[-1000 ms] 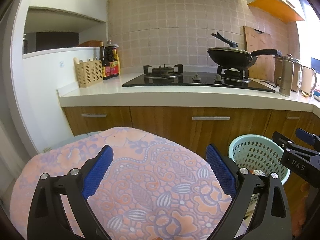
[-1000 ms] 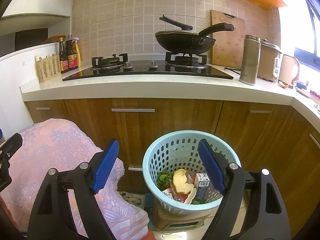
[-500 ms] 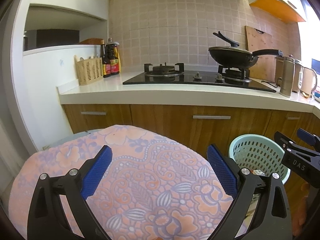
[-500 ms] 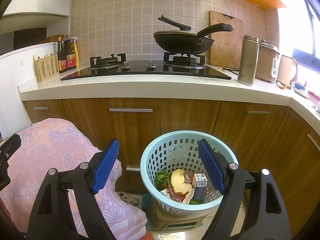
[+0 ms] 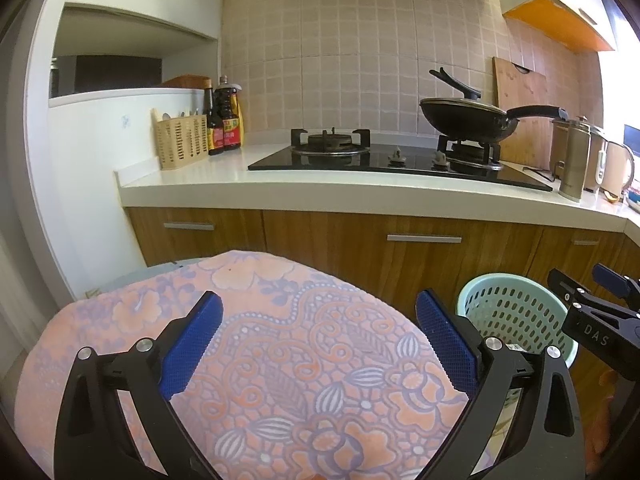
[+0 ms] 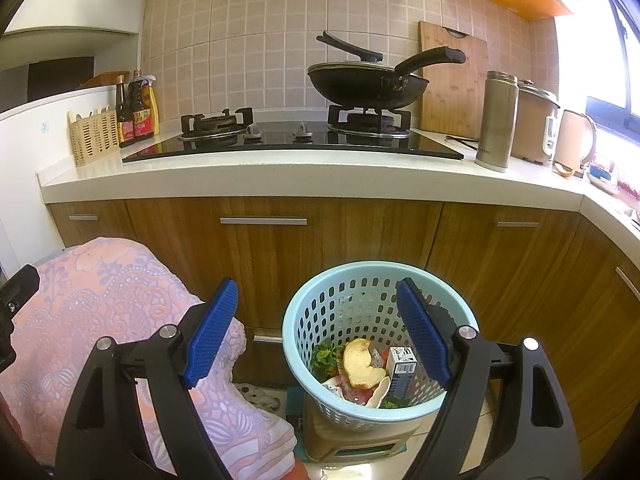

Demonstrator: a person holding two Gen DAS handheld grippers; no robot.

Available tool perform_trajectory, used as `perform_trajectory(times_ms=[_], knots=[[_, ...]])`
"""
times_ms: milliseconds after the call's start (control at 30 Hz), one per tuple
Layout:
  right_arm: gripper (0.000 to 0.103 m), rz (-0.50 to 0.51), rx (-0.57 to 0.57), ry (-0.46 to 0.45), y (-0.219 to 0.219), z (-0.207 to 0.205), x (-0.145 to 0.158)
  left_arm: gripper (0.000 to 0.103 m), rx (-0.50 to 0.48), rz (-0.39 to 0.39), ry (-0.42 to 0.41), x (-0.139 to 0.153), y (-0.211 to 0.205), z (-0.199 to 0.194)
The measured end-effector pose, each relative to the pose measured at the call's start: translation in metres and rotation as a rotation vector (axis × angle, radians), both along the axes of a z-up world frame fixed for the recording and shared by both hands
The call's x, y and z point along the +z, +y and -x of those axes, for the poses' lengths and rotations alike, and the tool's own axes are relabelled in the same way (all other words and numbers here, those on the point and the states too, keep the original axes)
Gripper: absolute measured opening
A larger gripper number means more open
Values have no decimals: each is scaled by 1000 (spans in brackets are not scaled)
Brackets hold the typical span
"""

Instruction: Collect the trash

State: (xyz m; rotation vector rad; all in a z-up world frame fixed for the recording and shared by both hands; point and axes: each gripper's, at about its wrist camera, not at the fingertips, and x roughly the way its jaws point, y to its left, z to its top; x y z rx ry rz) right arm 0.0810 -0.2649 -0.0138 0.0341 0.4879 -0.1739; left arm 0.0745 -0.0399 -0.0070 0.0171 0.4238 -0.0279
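A: Hovering, both of you. Your right gripper (image 6: 316,336) has its jaws spread wide with nothing between them, and the light blue basket (image 6: 352,276) sits dead ahead, its mouth just past the right pad at about one o'clock.

B: And the trash itself?

A: Already down in the basket: a bitten piece of bread (image 6: 362,364), a small carton (image 6: 402,368), some greens (image 6: 324,356). No loose rubbish shows on the floor or on the counter (image 6: 280,176), so I judge the collecting is near its end.

B: What about your left gripper (image 5: 320,340)?

A: Released as well, jaws wide, nothing in them. It looks over a pink floral blanket (image 5: 280,360). From there the basket lies at three o'clock, so your right hand is clearly the nearer one.

B: Pose?

A: Both tools tip slightly downward towards the cabinets (image 6: 360,236). If the basket is to be lifted, you'd want the right pads either side of its rim, which stands upright on a small stool (image 6: 352,440).
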Motion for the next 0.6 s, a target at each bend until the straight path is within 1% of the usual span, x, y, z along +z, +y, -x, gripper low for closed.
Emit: perform_trajectory(times_ms=[600], knots=[[77, -1, 1, 4, 2, -1, -1, 95, 1, 0, 0, 0, 1, 0]])
